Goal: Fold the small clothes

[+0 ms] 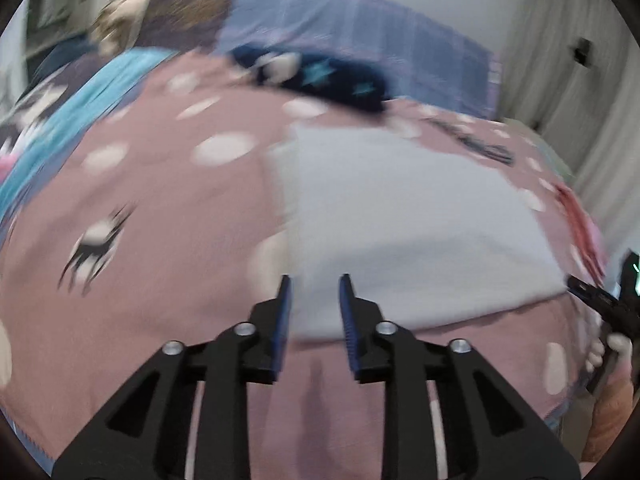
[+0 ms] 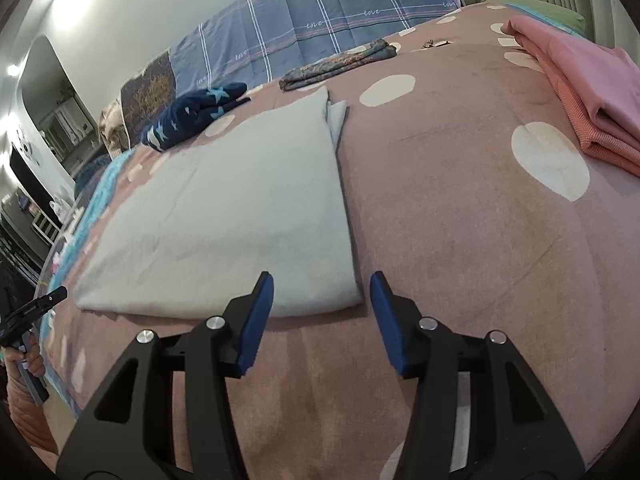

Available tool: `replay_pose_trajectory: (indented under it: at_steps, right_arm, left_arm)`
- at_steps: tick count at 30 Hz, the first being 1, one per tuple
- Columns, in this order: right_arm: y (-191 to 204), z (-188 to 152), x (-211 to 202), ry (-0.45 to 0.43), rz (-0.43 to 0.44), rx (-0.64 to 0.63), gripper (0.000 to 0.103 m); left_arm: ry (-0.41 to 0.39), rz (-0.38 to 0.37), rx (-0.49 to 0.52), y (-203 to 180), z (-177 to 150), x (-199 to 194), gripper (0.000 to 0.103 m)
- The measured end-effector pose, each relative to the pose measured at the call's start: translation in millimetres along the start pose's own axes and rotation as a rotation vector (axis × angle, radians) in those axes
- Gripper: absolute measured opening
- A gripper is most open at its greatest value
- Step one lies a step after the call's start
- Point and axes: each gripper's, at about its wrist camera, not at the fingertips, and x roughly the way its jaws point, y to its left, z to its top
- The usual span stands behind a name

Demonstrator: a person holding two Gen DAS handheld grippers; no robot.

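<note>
A light grey folded garment (image 1: pixel 400 220) (image 2: pixel 240 208) lies flat on the pink spotted bedspread (image 2: pixel 480 220). In the left wrist view, which is blurred, my left gripper (image 1: pixel 315 284) stands open at the garment's near edge, a narrow gap between its blue pads. My right gripper (image 2: pixel 321 280) is open wider, and the garment's near right corner lies between its fingers without being pinched. Each gripper shows at the edge of the other's view, held in a person's hand (image 2: pixel 28 356).
A navy star-print garment (image 2: pixel 192 116) (image 1: pixel 340 76) lies behind the grey one. A patterned folded cloth (image 2: pixel 340 64) sits farther back, with a blue plaid blanket (image 2: pixel 320 12) along the wall. A folded pink stack (image 2: pixel 580 92) lies at the right.
</note>
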Motion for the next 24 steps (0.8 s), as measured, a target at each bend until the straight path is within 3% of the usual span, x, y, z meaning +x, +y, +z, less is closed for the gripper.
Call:
replay_pose_trajectory:
  at_steps: [3, 5, 7, 9, 11, 15, 17, 18, 20, 24]
  right_arm:
    - [-4, 7, -3, -0.025, 0.008, 0.005, 0.051]
    - [-7, 16, -6, -0.051, -0.018, -0.01, 0.038]
    - [-9, 31, -4, -0.07, -0.079, -0.051, 0.016]
    - [-15, 48, 1, -0.071, -0.08, -0.066, 0.015]
    - [-25, 69, 12, -0.045, -0.003, -0.046, 0.015]
    - [-38, 105, 42, 0.008, 0.074, -0.032, 0.015]
    - [-41, 122, 60, 0.051, 0.106, -0.037, 0.017]
    - [-43, 131, 72, 0.082, 0.129, -0.036, 0.023]
    - [-45, 148, 93, 0.134, 0.161, -0.037, 0.033]
    - [-41, 164, 125, 0.211, 0.162, -0.08, 0.034]
  left_arm:
    - [0.0, -0.102, 0.186, -71, 5, 14, 0.038]
    - [0.038, -0.18, 0.326, -124, 0, 32, 0.038]
    - [0.069, -0.215, 0.454, -174, -9, 51, 0.038]
    - [0.084, -0.257, 0.571, -219, -20, 65, 0.038]
    - [0.065, -0.276, 0.697, -265, -29, 79, 0.039]
    - [0.075, -0.319, 0.825, -323, -36, 103, 0.042]
    - [0.09, -0.323, 0.864, -341, -38, 113, 0.043]
    - [0.095, -0.323, 0.89, -350, -40, 118, 0.044]
    - [0.092, -0.327, 0.926, -358, -41, 123, 0.056]
    - [0.094, -0.303, 0.984, -372, -48, 132, 0.058]
